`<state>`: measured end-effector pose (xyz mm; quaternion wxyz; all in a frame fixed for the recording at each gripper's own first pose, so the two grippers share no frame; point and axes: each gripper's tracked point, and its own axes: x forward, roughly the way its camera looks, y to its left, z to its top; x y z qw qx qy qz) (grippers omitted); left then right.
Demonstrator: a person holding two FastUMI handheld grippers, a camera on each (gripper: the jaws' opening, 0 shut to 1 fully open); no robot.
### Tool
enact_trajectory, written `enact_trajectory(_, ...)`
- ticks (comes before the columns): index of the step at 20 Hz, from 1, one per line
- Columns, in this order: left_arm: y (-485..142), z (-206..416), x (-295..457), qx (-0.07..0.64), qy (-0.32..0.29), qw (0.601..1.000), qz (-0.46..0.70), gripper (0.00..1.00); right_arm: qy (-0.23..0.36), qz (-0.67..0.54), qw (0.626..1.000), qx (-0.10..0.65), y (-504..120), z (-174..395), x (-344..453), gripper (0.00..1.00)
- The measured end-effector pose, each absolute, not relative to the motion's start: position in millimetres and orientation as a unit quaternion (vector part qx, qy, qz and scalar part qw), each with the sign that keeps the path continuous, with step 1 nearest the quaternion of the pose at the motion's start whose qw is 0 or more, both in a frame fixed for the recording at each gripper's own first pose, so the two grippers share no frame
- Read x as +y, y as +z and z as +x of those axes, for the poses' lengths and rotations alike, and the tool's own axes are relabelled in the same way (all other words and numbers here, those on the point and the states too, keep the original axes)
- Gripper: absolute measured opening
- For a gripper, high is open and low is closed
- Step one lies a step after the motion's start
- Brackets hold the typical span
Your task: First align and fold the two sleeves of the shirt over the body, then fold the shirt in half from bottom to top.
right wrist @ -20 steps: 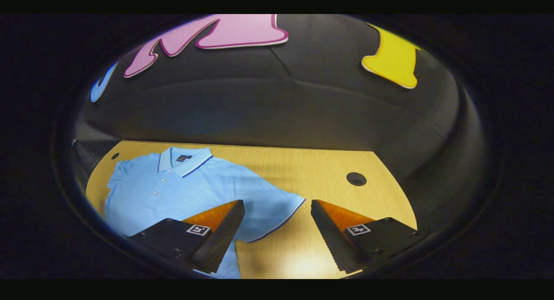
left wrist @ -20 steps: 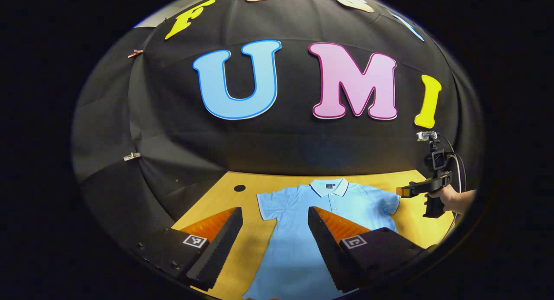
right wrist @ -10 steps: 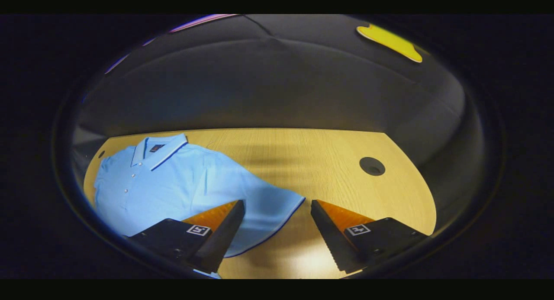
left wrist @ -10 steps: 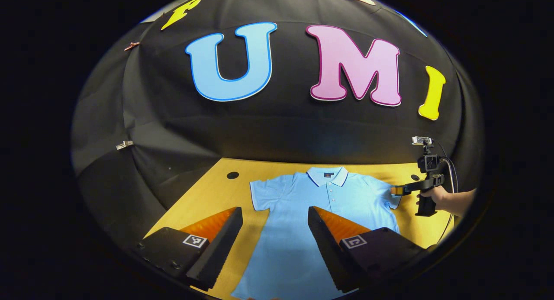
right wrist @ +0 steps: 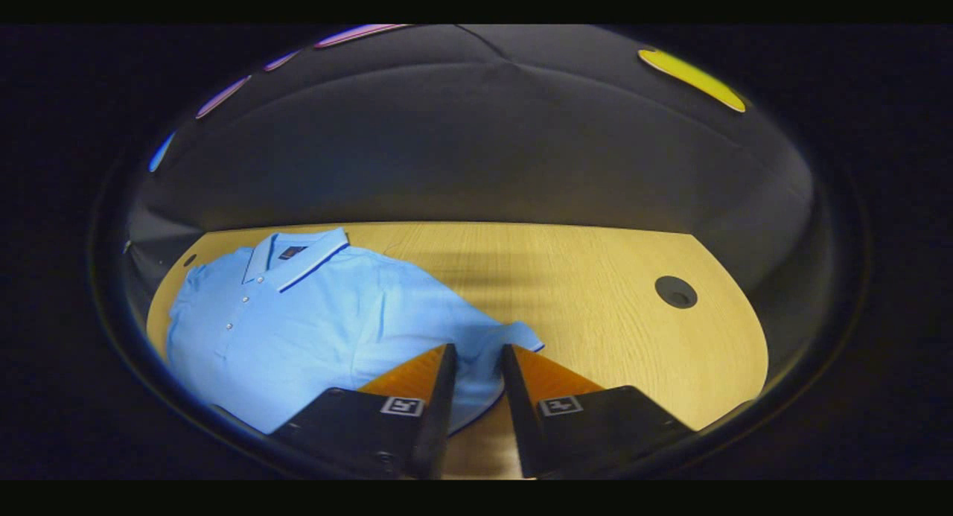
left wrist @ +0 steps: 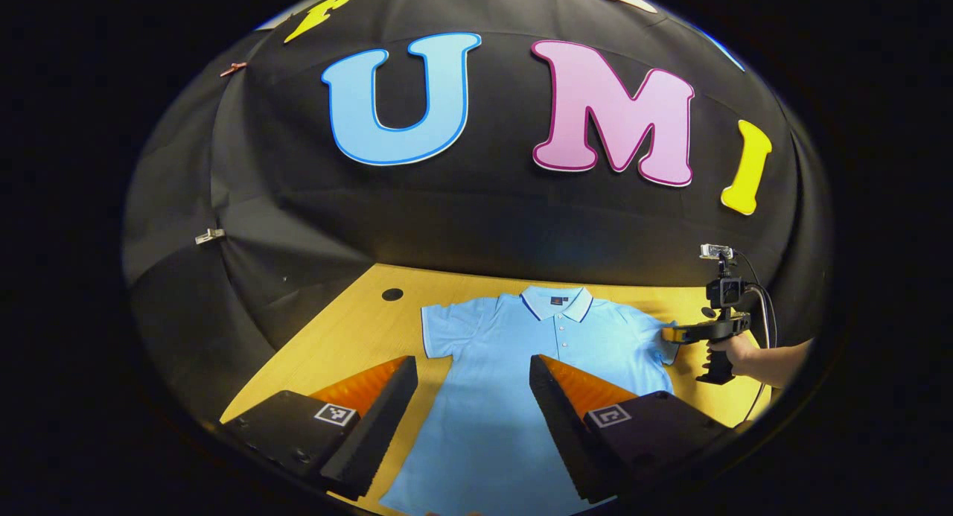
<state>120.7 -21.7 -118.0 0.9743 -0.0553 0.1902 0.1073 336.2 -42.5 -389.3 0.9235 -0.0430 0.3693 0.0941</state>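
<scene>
A light blue polo shirt lies flat, front up, on the wooden table, collar toward the far wall. My left gripper hangs open above the shirt's lower left side, one finger over bare wood and one over the body. The shirt's left sleeve lies spread out beyond it. In the right gripper view the shirt fills the left half, and my right gripper has its fingers drawn in on the bunched right sleeve. The left gripper view shows that right gripper at the sleeve's edge, held by a hand.
Bare table stretches to the right of the shirt, with a round cable hole in it. A second hole sits near the far left corner. The black cloth wall stands close behind the table's far edge.
My right gripper has gone from wide open to closed on the right sleeve, which now bunches between its fingers. The left gripper has drawn back slightly and stays open.
</scene>
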Motion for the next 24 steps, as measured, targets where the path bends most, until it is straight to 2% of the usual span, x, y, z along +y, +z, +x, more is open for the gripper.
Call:
enact_trajectory(4,-125,114,-21,0.196,0.112,0.972,-0.065,0.97,0.087,-0.027,0.923,0.373,-389,337,-38,0.05)
enact_trajectory(5,-126,108,-20,0.198,0.114,0.971,-0.067,0.97,0.084,-0.015,0.923,0.376,-390,339,-38,0.03)
enact_trajectory(6,-128,108,-20,0.198,0.116,0.971,-0.070,0.97,0.081,-0.005,0.922,0.378,-389,338,-39,0.02)
enact_trajectory(7,-129,107,-20,0.199,0.117,0.970,-0.074,0.97,0.079,-0.001,0.922,0.379,-388,338,-40,0.08)
enact_trajectory(9,-129,106,-21,0.199,0.117,0.970,-0.080,0.98,0.080,-0.013,0.926,0.370,-380,339,-41,0.08)
enact_trajectory(10,-127,105,-21,0.196,0.117,0.970,-0.081,0.97,0.086,-0.026,0.931,0.353,-365,341,-36,0.02)
enact_trajectory(12,-125,101,-20,0.191,0.117,0.971,-0.086,0.97,0.105,-0.049,0.936,0.333,-337,343,-17,0.02)
enact_trajectory(13,-125,100,-19,0.191,0.117,0.971,-0.090,0.97,0.113,-0.054,0.937,0.325,-328,343,-7,0.08)
enact_trajectory(14,-125,99,-18,0.189,0.116,0.971,-0.094,0.97,0.120,-0.058,0.939,0.317,-319,345,4,0.02)
enact_trajectory(15,-125,97,-17,0.186,0.116,0.971,-0.096,0.98,0.128,-0.065,0.940,0.310,-313,345,15,0.02)
enact_trajectory(16,-125,95,-16,0.185,0.118,0.971,-0.098,0.98,0.136,-0.073,0.940,0.305,-307,345,26,0.13)
enact_trajectory(20,-125,87,-8,0.176,0.125,0.970,-0.110,0.98,0.172,-0.100,0.935,0.295,-300,334,82,0.02)
enact_trajectory(23,-127,77,2,0.171,0.129,0.970,-0.117,0.97,0.204,-0.117,0.926,0.294,-304,319,131,0.08)
enact_trajectory(24,-130,72,6,0.170,0.131,0.969,-0.124,0.97,0.214,-0.123,0.924,0.293,-305,313,149,0.02)
